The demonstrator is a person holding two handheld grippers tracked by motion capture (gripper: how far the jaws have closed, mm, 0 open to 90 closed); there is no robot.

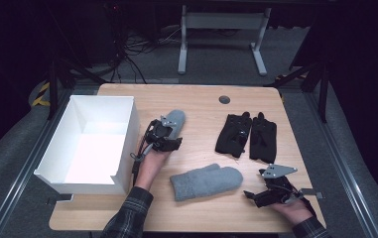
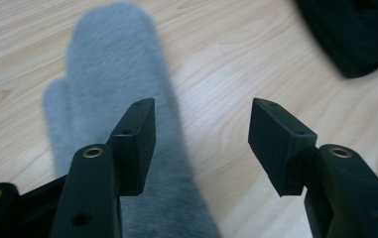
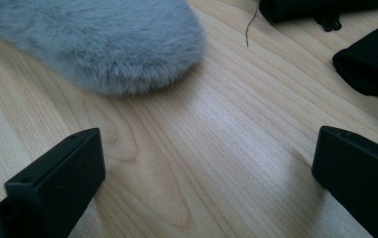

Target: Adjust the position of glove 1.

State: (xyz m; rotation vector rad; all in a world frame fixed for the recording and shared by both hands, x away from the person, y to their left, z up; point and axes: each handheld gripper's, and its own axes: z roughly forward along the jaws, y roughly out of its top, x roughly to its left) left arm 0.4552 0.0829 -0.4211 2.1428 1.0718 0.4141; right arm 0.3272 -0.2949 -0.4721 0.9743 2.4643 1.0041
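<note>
The left gripper (image 1: 172,143) hangs over a soft grey fuzzy mitten (image 1: 174,120) that lies flat on the light wooden tabletop (image 1: 201,106), just beside the big white open box (image 1: 94,144). Its fingers (image 2: 136,144) are released, and nothing is pinched between them. A second grey fuzzy mitten (image 1: 205,182) lies near the box too, closer to the person. Two black gloves (image 1: 246,135) lie side by side, well apart from the box. The right gripper (image 1: 256,197) rests low near the second mitten, its fingers (image 3: 57,183) spread wide and bare.
</note>
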